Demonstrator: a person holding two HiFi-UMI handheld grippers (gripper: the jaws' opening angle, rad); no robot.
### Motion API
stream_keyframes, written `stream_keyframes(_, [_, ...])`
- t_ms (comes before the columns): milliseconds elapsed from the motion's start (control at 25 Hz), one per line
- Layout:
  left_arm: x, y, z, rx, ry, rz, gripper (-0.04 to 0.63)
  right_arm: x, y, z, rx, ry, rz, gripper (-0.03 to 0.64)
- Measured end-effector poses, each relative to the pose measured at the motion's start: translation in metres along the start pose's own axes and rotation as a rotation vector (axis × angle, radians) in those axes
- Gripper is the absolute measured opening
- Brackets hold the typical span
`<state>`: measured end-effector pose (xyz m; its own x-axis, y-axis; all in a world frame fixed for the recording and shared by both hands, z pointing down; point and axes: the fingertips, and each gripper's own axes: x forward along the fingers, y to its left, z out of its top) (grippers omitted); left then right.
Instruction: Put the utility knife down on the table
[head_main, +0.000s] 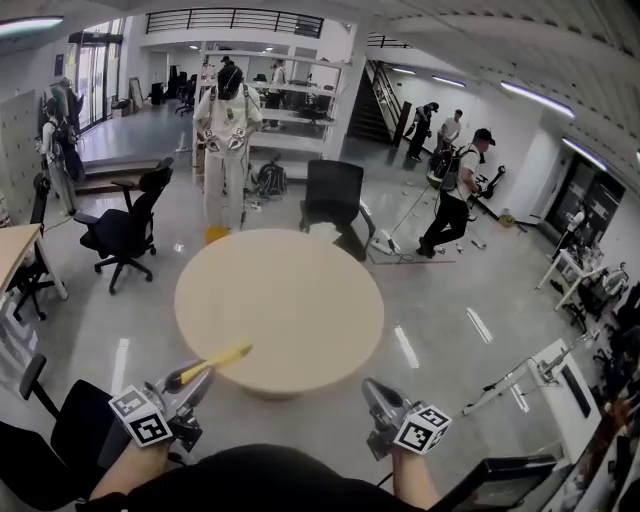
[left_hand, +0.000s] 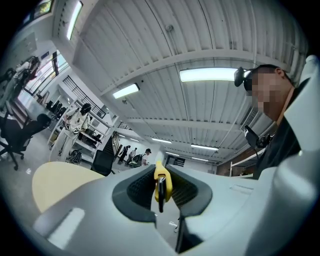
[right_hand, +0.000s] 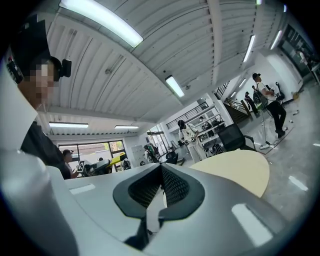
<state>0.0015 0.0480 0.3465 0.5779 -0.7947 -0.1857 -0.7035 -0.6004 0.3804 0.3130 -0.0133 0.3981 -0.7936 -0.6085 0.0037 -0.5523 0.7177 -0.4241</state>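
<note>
A yellow utility knife (head_main: 222, 358) with a black end sticks out of my left gripper (head_main: 200, 378), reaching over the near left rim of the round beige table (head_main: 290, 300). In the left gripper view the jaws are shut on the knife (left_hand: 162, 184), which stands edge-on between the pads, and the table (left_hand: 57, 182) lies ahead to the left. My right gripper (head_main: 373, 388) hovers at the near right rim of the table. In the right gripper view its pads (right_hand: 172, 185) meet with nothing between them; the table (right_hand: 240, 170) shows at the right.
Black office chairs stand behind the table (head_main: 333, 195), at the left (head_main: 125, 225) and at my near left (head_main: 60, 440). A white-suited figure (head_main: 228, 130) stands beyond the table. A person (head_main: 455, 195) walks at the back right. A wooden desk (head_main: 15, 245) is at the left edge.
</note>
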Motion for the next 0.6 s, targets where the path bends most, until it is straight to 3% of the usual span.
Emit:
stream_keyframes(320, [0.024, 0.049, 0.003, -0.032, 0.007, -0.063, 0.057, 0.037, -0.014, 0.004, -0.02, -0.002, -0.061, 0.014])
stream_keyframes(600, [0.047, 0.143, 0.043, -0.056, -0.005, -0.145, 0.057, 0.123, -0.001, 0.025, -0.084, -0.029, -0.118, 0.014])
